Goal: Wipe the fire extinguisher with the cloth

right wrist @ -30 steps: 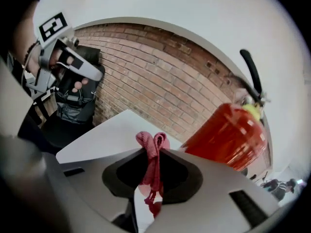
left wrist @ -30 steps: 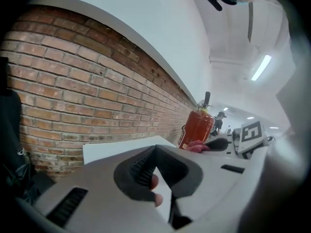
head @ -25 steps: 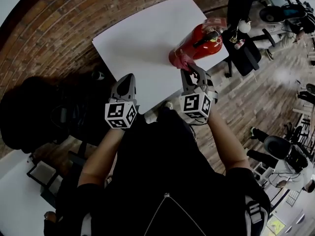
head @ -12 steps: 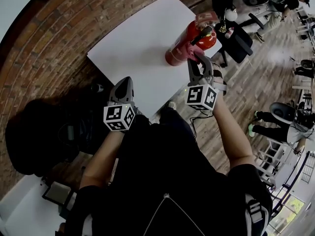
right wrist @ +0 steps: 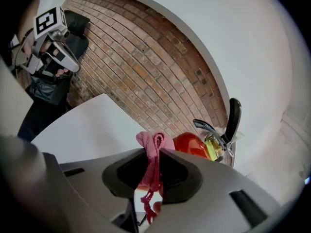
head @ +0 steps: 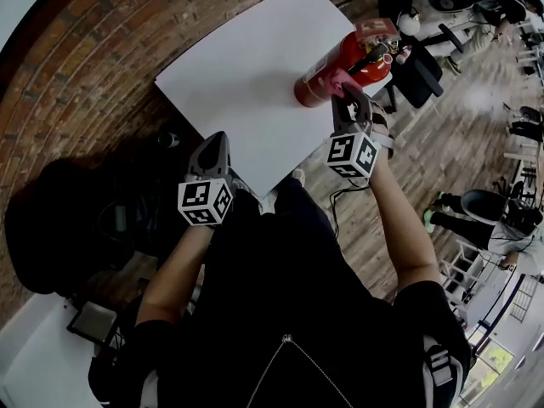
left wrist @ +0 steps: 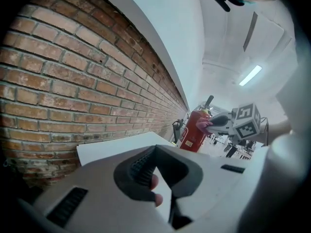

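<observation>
Fire extinguisher (head: 353, 56): one, a glossy red cylinder with a pale label and black levers on top; it stands upright near the right corner of the table.
Cloth (head: 339, 78): one, pink and bunched, pressed against the middle of the red body; a second ago it sat by the base.
Right gripper (head: 347, 90): tongs pinching the cloth, a strand of which hangs down between them.
Left gripper (head: 218, 142): tongs pressed together on nothing, held well apart from the extinguisher at the table's near edge, as before.
Table (head: 242, 66): one, white, against a brick wall.
Grippers: two.
</observation>
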`<state>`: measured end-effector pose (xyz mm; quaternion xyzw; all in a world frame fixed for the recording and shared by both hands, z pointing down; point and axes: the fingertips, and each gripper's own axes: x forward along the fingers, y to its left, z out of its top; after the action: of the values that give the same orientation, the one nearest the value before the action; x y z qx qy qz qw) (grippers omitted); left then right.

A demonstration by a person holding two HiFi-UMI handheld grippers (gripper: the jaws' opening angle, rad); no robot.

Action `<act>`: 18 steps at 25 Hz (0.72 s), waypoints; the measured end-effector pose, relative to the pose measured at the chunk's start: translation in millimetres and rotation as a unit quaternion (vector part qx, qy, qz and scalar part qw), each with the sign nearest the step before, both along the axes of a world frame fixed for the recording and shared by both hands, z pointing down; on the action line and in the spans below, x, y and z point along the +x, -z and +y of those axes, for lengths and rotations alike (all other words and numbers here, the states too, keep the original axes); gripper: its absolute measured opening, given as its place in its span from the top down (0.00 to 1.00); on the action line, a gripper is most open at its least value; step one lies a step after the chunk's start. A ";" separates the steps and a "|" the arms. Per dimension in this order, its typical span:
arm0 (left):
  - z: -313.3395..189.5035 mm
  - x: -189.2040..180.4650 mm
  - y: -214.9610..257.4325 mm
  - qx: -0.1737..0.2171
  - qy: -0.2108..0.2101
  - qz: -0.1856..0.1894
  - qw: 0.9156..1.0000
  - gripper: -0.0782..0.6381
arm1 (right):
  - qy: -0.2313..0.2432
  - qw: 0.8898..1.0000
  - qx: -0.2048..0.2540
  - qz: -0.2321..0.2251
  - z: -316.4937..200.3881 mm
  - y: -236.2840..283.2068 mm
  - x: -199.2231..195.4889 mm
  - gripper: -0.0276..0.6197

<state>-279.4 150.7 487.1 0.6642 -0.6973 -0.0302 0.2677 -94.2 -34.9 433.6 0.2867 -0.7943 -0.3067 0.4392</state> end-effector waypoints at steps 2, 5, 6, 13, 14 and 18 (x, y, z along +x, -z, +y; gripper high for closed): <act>3.4 -3.9 -4.8 -0.004 0.004 0.000 1.000 0.85 | -0.001 1.000 -0.004 0.002 -1.3 -7.1 -2.8 0.82; 6.6 -8.2 -9.5 -0.009 0.009 0.000 1.000 0.85 | -0.003 1.000 -0.012 0.002 -2.7 -16.1 -5.3 0.82; 7.4 -9.1 -10.3 -0.010 0.010 0.000 1.000 0.85 | -0.004 1.000 -0.013 0.003 -2.9 -18.3 -5.8 0.82; 8.4 -9.1 -13.9 -0.012 0.015 0.000 1.000 0.85 | -0.003 1.000 -0.026 0.009 -3.1 -35.1 -6.6 0.82; 8.6 -8.8 -14.1 -0.012 0.015 0.000 1.000 0.85 | -0.002 1.000 -0.028 0.010 -3.2 -37.2 -6.6 0.82; 10.6 -7.9 -15.4 -0.016 0.018 0.001 1.000 0.85 | -0.002 0.999 -0.037 0.011 -3.7 -46.2 -7.0 0.82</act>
<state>-287.3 161.2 502.5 0.6475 -0.7092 -0.0244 0.2779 -101.2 -38.7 479.8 0.2683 -0.7999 -0.2789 0.4587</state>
